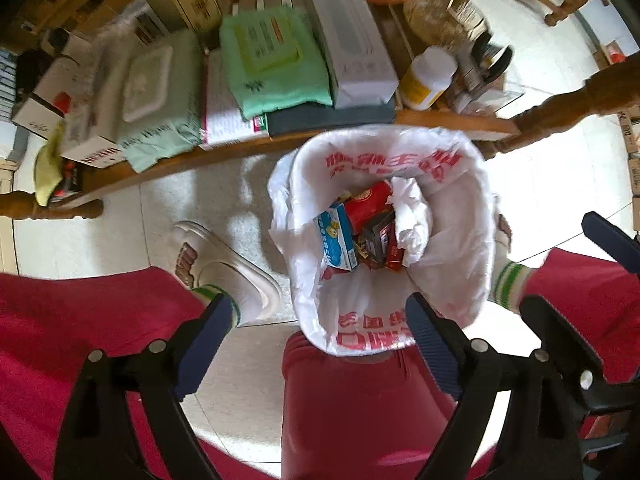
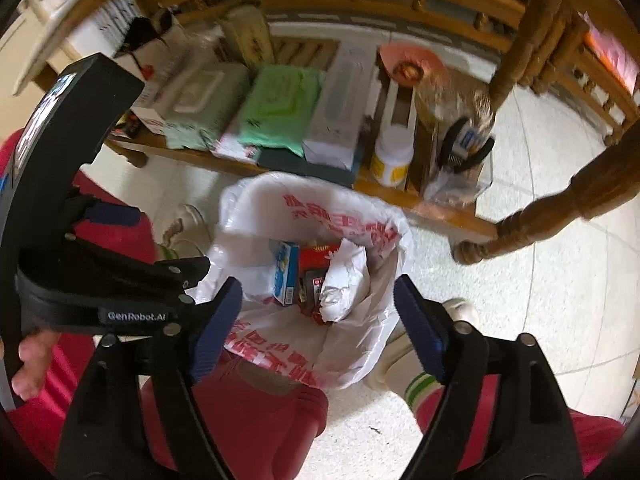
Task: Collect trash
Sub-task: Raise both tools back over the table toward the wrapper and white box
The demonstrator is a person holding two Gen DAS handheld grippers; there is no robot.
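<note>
A trash bin lined with a white plastic bag with red print [image 1: 452, 216] stands on the floor between my legs; it also shows in the right wrist view [image 2: 376, 320]. Inside lie a blue box [image 1: 336, 240], a red pack [image 1: 366, 204], crumpled white paper [image 1: 412, 220] and small dark wrappers. My left gripper [image 1: 320, 336] is open and empty above the bin's near rim. My right gripper [image 2: 318, 320] is open and empty above the bin. The left gripper also shows at the left in the right wrist view [image 2: 152, 248].
A low wooden shelf [image 1: 248, 144] behind the bin holds a green wipes pack [image 1: 276, 64], a white box [image 1: 352, 40], a yellow-labelled bottle [image 1: 428, 80] and other packages. A turned wooden table leg [image 2: 552, 216] stands right. My feet in white shoes [image 1: 232, 268] flank the bin.
</note>
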